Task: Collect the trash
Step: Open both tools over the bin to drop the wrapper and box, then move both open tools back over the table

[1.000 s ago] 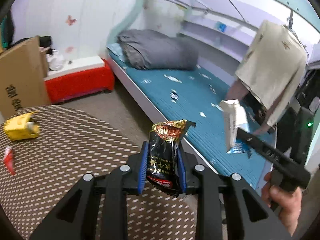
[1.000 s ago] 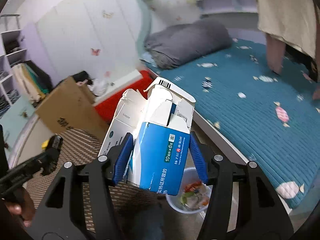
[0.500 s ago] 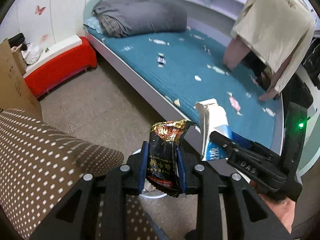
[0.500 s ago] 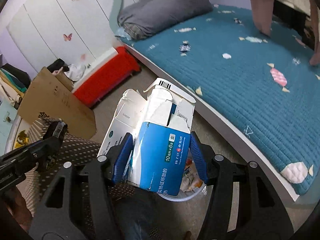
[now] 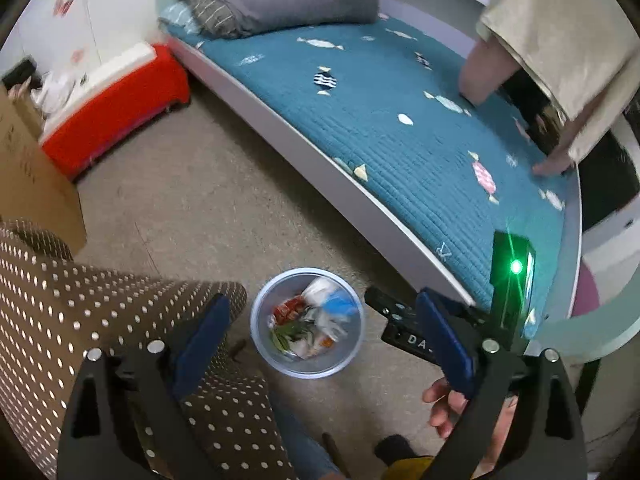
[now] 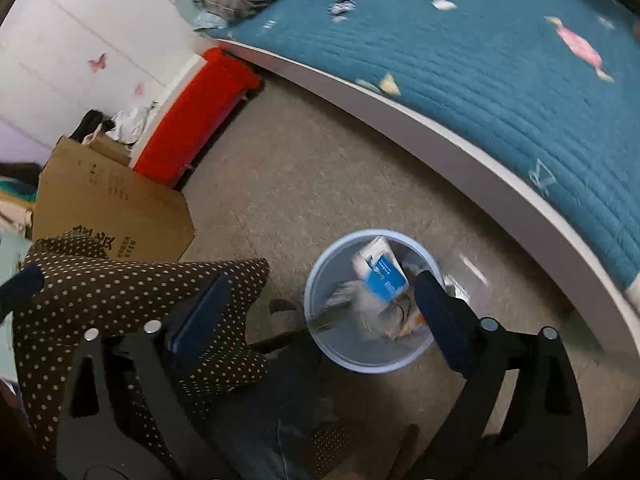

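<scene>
Both grippers are spread wide with nothing in them: the left gripper [image 5: 320, 340] and right gripper [image 6: 316, 316] hang right over the bin [image 5: 262, 344] on the floor, next to the polka-dot surface [image 5: 80, 300]. The blue-and-white carton [image 6: 380, 272] is sitting in the bin on top of a pile of wrappers [image 5: 308, 328], so I'd say this drop-off is pretty much done. Further back there's only the bed [image 5: 400, 120] and a cardboard box [image 6: 112, 204]; can't tell if any trash is left from here.

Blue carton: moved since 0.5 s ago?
Yes. The blue carton has left the right gripper, now open, and dropped into the bin on the floor beside the bed.
</scene>
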Motion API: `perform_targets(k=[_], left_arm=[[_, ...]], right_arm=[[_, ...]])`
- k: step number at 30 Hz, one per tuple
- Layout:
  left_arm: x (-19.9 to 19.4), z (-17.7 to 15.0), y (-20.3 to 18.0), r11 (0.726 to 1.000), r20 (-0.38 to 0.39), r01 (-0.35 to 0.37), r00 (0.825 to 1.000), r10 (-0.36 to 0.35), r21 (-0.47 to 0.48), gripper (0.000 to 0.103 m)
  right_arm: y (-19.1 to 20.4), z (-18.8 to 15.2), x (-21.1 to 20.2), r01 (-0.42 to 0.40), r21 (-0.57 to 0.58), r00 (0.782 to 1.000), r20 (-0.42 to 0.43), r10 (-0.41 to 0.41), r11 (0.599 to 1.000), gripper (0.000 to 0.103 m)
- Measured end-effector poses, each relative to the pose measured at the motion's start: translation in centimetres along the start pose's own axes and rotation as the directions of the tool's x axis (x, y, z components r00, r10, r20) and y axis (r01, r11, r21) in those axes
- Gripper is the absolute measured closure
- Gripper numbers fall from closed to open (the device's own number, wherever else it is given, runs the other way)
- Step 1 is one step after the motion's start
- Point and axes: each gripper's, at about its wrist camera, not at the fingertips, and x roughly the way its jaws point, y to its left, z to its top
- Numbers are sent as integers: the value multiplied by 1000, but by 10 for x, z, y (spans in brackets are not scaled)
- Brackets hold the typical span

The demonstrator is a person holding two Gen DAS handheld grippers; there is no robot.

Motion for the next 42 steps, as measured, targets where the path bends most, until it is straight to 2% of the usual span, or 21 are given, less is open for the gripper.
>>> perform_targets(k=[5,10,15,22,27,30,34,39,42], left_arm=[[-14,-4,1,1000,75,2,997,0,-26,11],[-37,-18,-8,1000,173,-24,985,22,8,10],[-74,-29,-4,1000,252,-13,968,15,-11,10],[-135,-50,2,998,395,-55,917,50,2,8],[-171,-69,13,994,485,-106,869,95,-4,8],[-189,-81,23,991,521,-129,845,123,-25,8],[-213,-96,43,983,569,-169,802,181,-74,8],[-237,-116,79,967,578,-202,775,255,-155,8],[-246,-128,97,954,570,-228,765,300,-196,8]], right_arm=[[0,-3,-25,49,-2,998,49,-49,999,6],[15,-2,-64,54,-28,990,130,-50,998,6],[36,-1,-101,53,-66,979,201,-38,996,6],[85,-8,-154,-6,-150,958,282,49,989,6],[128,-21,-178,-24,-241,946,310,101,970,6],[147,-27,-185,-34,-282,942,310,124,959,6],[179,-38,-195,-54,-343,935,312,168,938,6],[213,-54,-200,-62,-428,931,300,207,902,6],[232,-65,-201,-67,-475,929,291,228,877,6]])
